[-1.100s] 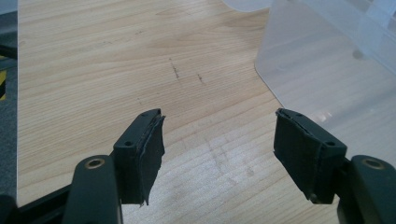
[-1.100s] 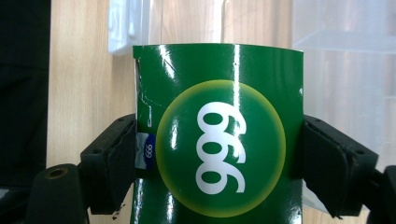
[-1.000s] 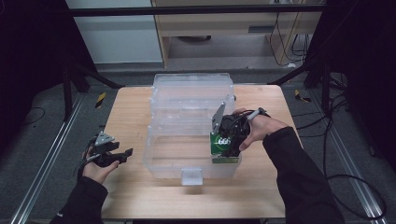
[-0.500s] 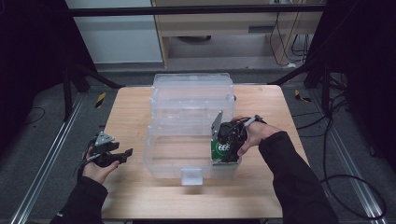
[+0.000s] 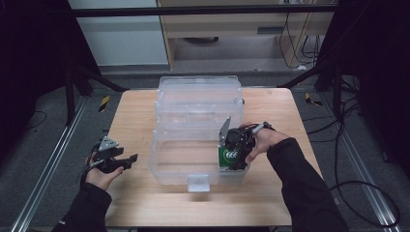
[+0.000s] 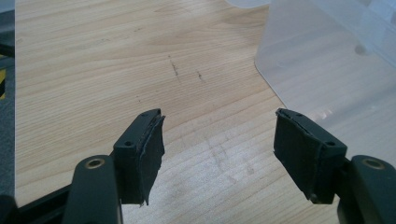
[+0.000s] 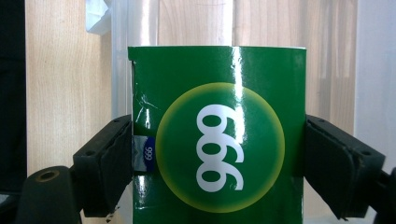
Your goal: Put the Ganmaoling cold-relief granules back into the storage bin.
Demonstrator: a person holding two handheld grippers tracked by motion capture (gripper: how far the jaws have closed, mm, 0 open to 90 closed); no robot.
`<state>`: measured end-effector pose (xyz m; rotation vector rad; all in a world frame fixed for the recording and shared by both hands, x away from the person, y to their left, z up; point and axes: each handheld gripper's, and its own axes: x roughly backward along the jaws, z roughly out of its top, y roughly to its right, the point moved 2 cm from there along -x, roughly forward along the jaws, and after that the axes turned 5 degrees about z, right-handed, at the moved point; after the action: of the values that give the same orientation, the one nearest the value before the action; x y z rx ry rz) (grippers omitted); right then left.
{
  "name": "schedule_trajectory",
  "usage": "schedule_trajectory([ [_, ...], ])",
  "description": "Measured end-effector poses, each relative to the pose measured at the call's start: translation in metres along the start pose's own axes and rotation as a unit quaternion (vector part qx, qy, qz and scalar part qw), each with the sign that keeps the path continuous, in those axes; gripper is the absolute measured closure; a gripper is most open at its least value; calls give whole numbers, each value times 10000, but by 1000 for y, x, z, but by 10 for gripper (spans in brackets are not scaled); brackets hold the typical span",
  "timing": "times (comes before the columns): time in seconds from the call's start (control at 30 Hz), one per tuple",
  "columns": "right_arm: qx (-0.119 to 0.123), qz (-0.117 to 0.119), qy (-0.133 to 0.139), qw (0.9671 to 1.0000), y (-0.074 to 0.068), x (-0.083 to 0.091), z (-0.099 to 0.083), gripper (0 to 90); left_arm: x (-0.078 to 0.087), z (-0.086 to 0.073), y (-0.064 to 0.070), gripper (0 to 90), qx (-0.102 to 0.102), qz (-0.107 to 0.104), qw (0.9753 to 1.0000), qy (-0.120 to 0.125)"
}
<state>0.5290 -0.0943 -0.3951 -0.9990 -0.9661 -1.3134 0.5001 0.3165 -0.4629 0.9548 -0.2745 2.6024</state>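
**Risk: box snagging on bin wall**

Box (image 7: 217, 135), green, clamped between right gripper (image 5: 238, 147) jaws, low inside clear bin (image 5: 169, 166) at its right end. Tilted release could wedge it against the wall. Left gripper (image 6: 231, 149) gapes empty over table (image 6: 93, 60).

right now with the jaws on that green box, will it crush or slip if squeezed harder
The green box looks like thin glossy card; a creased, torn edge beside the left jaw suggests it dents easily. The shiny surface could slip. It is probably light, and the right gripper holds it inside the clear bin.
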Motion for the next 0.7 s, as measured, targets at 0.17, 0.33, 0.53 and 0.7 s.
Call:
schedule_trajectory([
  [0.17, -87, 6, 67, 9999, 0, 1, -1, 157, 0, 0, 1, 321, 11, 7, 10000, 13],
  [0.33, -153, 55, 136, 9998, -2, 4, -1, 152, 0, 0, 0, 322, -4, 6, 10000, -2],
  [0.53, -216, -75, 323, 9992, -4, 11, 0, 162, 0, 0, 1, 322, 7, 3, 10000, 11],
  [0.7, -343, -320, 511, 9976, -5, 19, -1, 192, -1, 0, 1, 325, 7, 1, 10000, 17],
])
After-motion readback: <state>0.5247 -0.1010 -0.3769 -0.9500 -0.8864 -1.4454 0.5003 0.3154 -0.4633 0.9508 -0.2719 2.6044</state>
